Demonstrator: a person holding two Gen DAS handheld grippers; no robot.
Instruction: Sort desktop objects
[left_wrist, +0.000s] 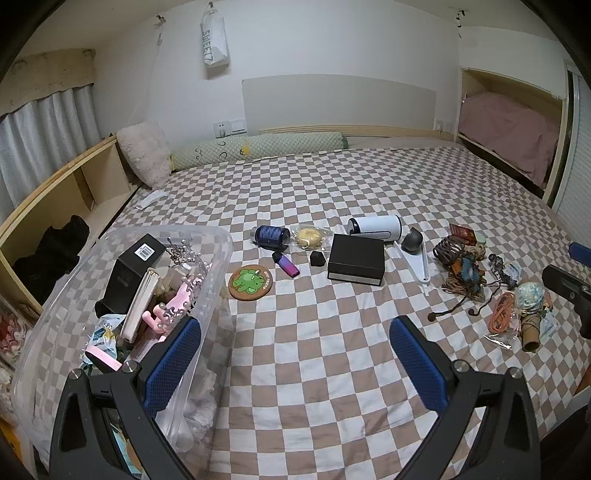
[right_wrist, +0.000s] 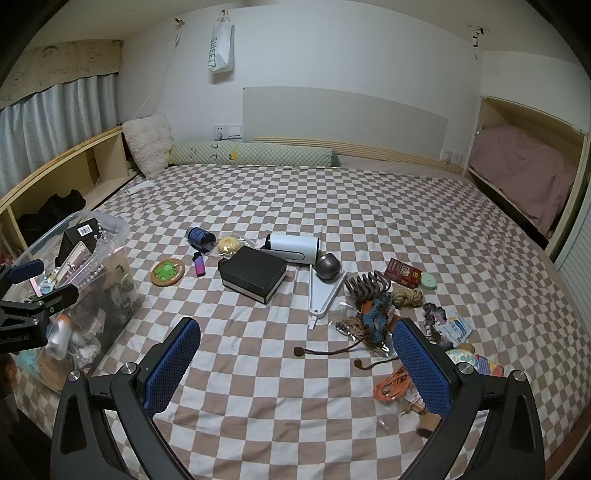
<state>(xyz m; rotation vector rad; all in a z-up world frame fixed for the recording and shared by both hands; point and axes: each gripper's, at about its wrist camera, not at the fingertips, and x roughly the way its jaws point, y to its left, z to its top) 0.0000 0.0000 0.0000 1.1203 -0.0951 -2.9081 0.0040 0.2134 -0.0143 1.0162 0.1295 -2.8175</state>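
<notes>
A clear plastic bin (left_wrist: 218, 240) (right_wrist: 118, 225) at the left holds several items. On the checked bedspread lie a black box (left_wrist: 356, 258) (right_wrist: 255, 273), a white cylinder (left_wrist: 375, 229) (right_wrist: 293, 247), a green coaster (left_wrist: 250, 282) (right_wrist: 168, 272), a purple lighter (left_wrist: 285, 265) (right_wrist: 198, 265), a blue jar (left_wrist: 271, 235) (right_wrist: 199, 236), and a pile of ropes and cords (left_wrist: 465, 273) (right_wrist: 373, 317). My left gripper (left_wrist: 295, 354) is open and empty beside the bin. My right gripper (right_wrist: 295, 354) is open and empty, its right finger (right_wrist: 421, 369) over an orange cord (right_wrist: 391, 386).
A green bolster (right_wrist: 255, 155) and a fluffy pillow (right_wrist: 147, 144) lie at the headboard. Wooden shelves (left_wrist: 74, 192) run along the left. A niche with pink bedding (right_wrist: 524, 177) is at the right. A red packet (right_wrist: 402, 275) and small packets lie near the ropes.
</notes>
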